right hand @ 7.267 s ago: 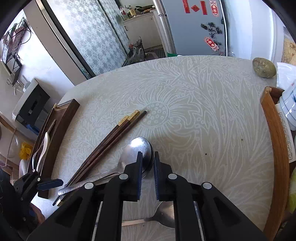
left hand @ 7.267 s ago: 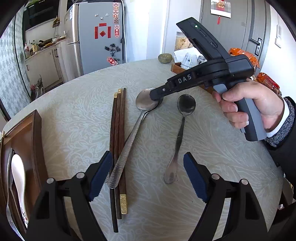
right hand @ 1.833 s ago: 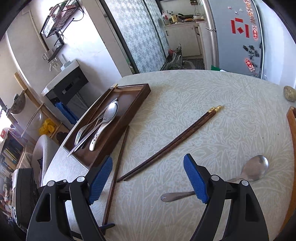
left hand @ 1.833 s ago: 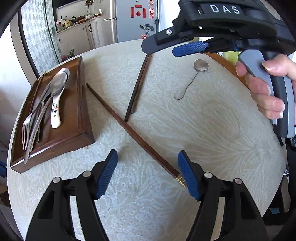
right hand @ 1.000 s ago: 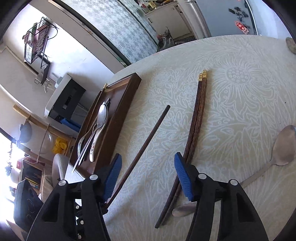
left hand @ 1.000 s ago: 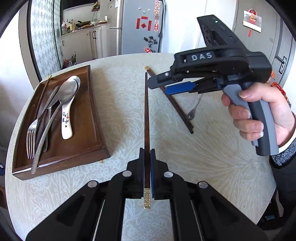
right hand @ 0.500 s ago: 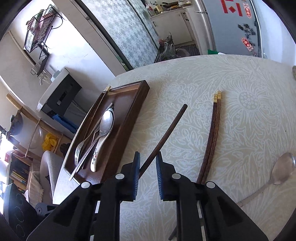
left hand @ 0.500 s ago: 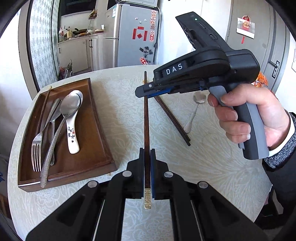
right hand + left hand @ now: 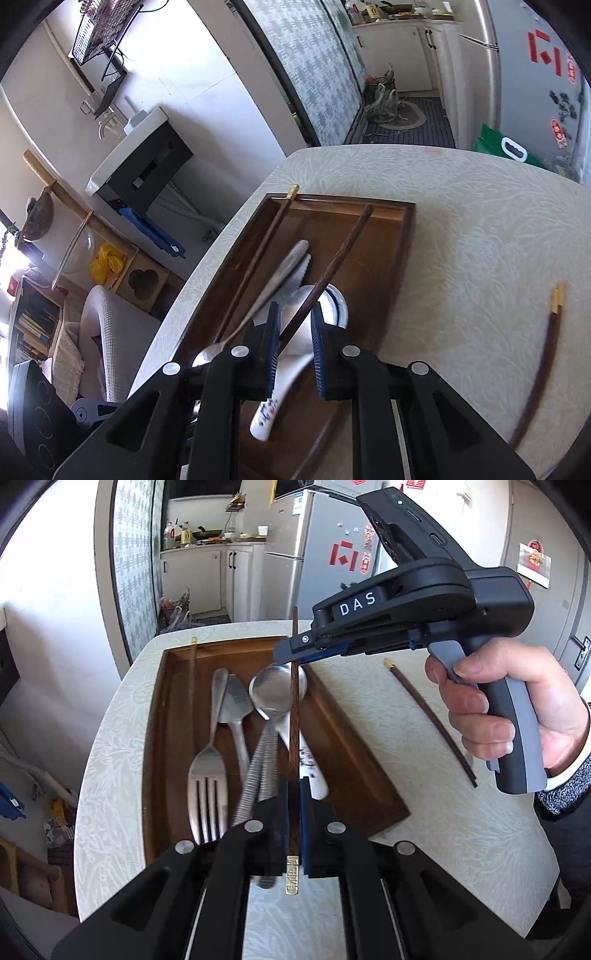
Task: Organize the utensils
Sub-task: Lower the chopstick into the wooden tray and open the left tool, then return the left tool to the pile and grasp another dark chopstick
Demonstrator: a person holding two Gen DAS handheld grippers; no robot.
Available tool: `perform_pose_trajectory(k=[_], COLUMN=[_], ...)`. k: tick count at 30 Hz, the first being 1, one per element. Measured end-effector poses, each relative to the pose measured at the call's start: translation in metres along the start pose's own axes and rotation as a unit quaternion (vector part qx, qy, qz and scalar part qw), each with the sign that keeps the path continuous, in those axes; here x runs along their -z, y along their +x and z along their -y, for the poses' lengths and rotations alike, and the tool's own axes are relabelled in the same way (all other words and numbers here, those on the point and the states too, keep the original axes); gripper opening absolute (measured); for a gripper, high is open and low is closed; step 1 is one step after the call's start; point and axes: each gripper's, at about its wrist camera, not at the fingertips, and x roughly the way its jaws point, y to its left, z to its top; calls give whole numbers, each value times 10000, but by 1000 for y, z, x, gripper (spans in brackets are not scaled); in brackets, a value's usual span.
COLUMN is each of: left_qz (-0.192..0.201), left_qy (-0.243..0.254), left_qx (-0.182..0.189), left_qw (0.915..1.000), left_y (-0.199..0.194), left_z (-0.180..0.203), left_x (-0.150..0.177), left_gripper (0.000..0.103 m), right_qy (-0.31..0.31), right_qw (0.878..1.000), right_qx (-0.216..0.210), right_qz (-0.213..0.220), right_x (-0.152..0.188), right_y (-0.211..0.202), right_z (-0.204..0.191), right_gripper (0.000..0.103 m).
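Here's the placing step: one dark wooden chopstick point(image 9: 294, 716) hangs in the air over the brown wooden tray point(image 9: 354, 753), carried at both ends. The left tool point(image 9: 294, 825) is clamped tight on the gold-capped end, pads pressed against the wood on both sides. The right tool point(image 9: 293, 347) sits further up the shaft with its blue pads narrow, though in its own view a sliver of gap shows on each side of the stick, so I can't tell whether it truly grips or merely cages it. Below, the tray already carries a fork point(image 9: 207, 771), a knife point(image 9: 232, 709), a big metal spoon point(image 9: 277, 690) with a ribbed handle, a white ceramic spoon point(image 9: 271, 410) with a painted handle, and one chopstick point(image 9: 258, 254) lying along the far wall with its gold tip poking past the corner. A pair of chopsticks point(image 9: 430, 716) waits on the patterned bench point(image 9: 436, 834) to the right, well apart from the tray. Next, as I judge it, the stick needs lowering level into the tray, ideally slid beside its mate at the wall rather than dropped across the spoons, with both tools letting go together so it doesn't tip. As for writing: white letters "DAS" on the right tool's body; the red fridge stickers are too small to read.
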Motion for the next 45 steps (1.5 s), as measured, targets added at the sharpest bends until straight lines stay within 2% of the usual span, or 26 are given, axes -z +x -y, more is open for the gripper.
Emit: perform_pose_trajectory(k=[4,7,8,10,12,13,18,20,21,22,23,25,30,34,39,45], left_qz=[-13,8,8,37,43,35,-80,-61,-17,61,198,265,68,-292,-471,-659], left_qy=[-179,-141,-153,-148,-129,-132,-215,-158,-112,-85,-78,10,355,802,1234,1323], left_qx=[-25,-142,-135,-178,-259,-303,-343,-383,-422,-432,-422,-303,442,889,811,623], left_qw=[9998,9998,9998,9997,9996,9994,9991,9991,9990,9990,9989,9992,9984,9924,9879,9871], left_y=[4,7,7,10,17,20,30,27,23,18,13,7,18,44,71,94], left_z=[-15,-17,-18,-19,-22,-22,-22,-18,-14,-11,-6,7,60,121,171,190], left_x=[-2,-4,-6,-9,-15,-17,-18,-16,-16,-16,-16,-17,-17,-8,-3,-3], left_gripper=[7,7,7,7,7,7,7,11,33,63,69,69,70,70,70,70], right_qy=[-43,-9,15,7,-3,18,15,27,22,-14,-53,-123,39,379,581,641], right_qw=[9999,9999,9999,9999,10000,10000,9999,9999,9998,9998,9995,9983,9938,9917,9917,9926], right_qx=[32,35,1,-37,-84,-81,-92,-94,-74,-1,111,456,1075,1173,1093,939], right_qz=[-127,-163,-157,-108,-53,-17,59,123,162,220,277,349,295,359,359,427], right_x=[-9,-10,-10,-12,-13,-13,-11,-8,-7,-4,-3,3,29,53,78,92], right_y=[30,40,41,39,34,31,12,-1,-11,-22,-34,-59,-103,-122,-127,-130], right_z=[-7,-6,-5,-6,-6,-6,-3,4,8,13,20,36,88,126,152,159], right_gripper=[18,21,26,28,42,44,50,52,55,57,62,65,67,67,67,67])
